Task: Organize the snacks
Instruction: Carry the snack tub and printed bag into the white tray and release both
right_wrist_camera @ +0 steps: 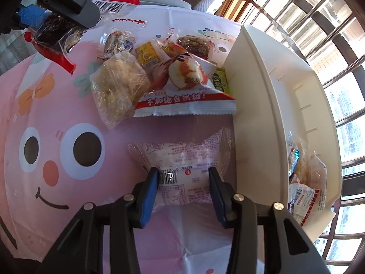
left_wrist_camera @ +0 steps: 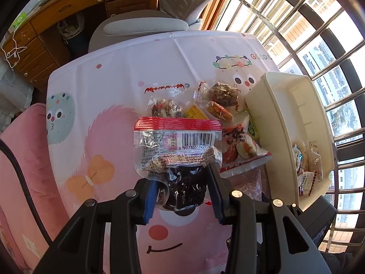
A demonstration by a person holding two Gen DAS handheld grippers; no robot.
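Left gripper (left_wrist_camera: 182, 191) clenched on clear red-edged snack pack (left_wrist_camera: 178, 146), dark contents pinched between blue pads; pack held up above bench (left_wrist_camera: 109, 73). Right gripper (right_wrist_camera: 183, 194) straddling white printed snack pack (right_wrist_camera: 182, 159) lying on bench; pads at pack's sides, grip not confirmable. Snack pile (right_wrist_camera: 159, 68) seen beyond it, red-and-white pouch (right_wrist_camera: 184, 98) nearest. Cream bin (right_wrist_camera: 273, 91) set just right of pile, several packs (right_wrist_camera: 305, 178) inside.

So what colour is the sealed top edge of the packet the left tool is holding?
Red, on the clear snack packet in the left tool; clearest in the left wrist view.
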